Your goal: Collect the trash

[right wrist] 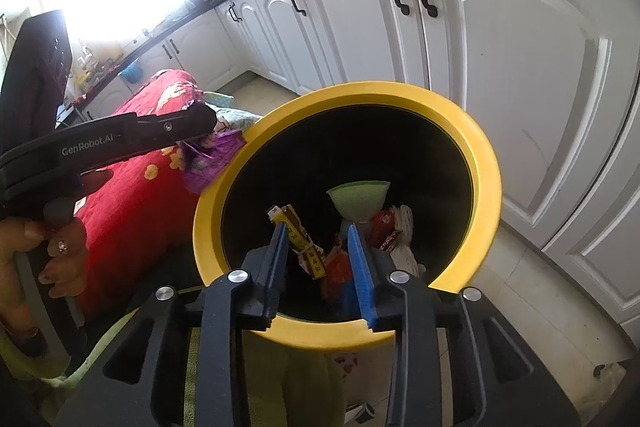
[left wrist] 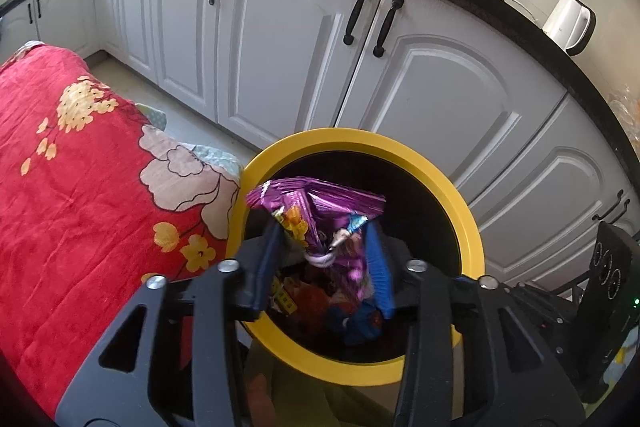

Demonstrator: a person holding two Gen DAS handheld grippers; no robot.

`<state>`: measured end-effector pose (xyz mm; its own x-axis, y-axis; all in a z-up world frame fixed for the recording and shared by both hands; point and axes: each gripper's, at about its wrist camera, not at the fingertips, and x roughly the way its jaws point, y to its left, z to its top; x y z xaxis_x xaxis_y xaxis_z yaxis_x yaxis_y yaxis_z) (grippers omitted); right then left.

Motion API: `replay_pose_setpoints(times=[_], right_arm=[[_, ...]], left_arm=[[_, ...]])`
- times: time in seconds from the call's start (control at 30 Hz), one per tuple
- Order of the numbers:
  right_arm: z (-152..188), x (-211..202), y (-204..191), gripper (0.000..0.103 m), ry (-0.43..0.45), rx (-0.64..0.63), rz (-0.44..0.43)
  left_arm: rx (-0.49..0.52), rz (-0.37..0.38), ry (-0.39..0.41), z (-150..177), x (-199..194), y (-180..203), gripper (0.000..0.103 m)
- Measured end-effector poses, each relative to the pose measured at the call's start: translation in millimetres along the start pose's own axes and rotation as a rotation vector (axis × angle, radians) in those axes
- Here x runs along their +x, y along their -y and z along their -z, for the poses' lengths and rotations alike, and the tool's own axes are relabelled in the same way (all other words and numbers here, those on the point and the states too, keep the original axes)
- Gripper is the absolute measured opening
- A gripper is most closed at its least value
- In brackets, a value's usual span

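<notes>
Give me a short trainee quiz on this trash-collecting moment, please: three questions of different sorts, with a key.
1. True or false: the right gripper is open with nothing between its fingers.
2. What colour is the rim of the bin? A red, B yellow, C white.
3. In a few words: what is between the fingers of the left gripper, and what is it above?

Key
1. True.
2. B.
3. A purple wrapper, above the mouth of the bin.
</notes>
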<state>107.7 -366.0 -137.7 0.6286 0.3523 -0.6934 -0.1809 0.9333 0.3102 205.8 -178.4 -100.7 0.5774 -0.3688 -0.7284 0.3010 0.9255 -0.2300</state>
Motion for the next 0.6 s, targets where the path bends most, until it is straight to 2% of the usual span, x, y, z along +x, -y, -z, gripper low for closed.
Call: replay_pose_setpoints(times=[0.2,0.27,0.33,0.4,0.53,0.6], right_arm=[[0.6,-7.7,-0.5,0.040,0.014,-0.007,0.013],[0.9,-12.0,-1.3,0.045,0.024,-0.012,0.020],[0.9,-17.4,-2.2,0.052,0.035,-0.013,0.028],[0.7,-21.9,-2.8,0.056,0.045,-0.015,0.033],[0.1,-32.3,-7.3,0.068,0.069,-0.025,0.050],[-0.2,-37.7,-9.9,0.072,0.079,-0.031,0.053]], left_arm=[[-0.005,-0.008,0.001,1.6,-6.1,-3.0,0.052],[-0.009,-0.014,0.009,1.8,-11.6,-5.3,0.060],[-0.016,-0.014,0.013,1.2,-15.8,-7.0,0.062],[-0.021,-0.020,0.020,1.4,-21.6,-8.8,0.071],[-0.031,-0.027,0.036,2.4,-34.4,-12.7,0.080],[-0.036,-0.027,0.041,3.8,-40.3,-14.8,0.086]])
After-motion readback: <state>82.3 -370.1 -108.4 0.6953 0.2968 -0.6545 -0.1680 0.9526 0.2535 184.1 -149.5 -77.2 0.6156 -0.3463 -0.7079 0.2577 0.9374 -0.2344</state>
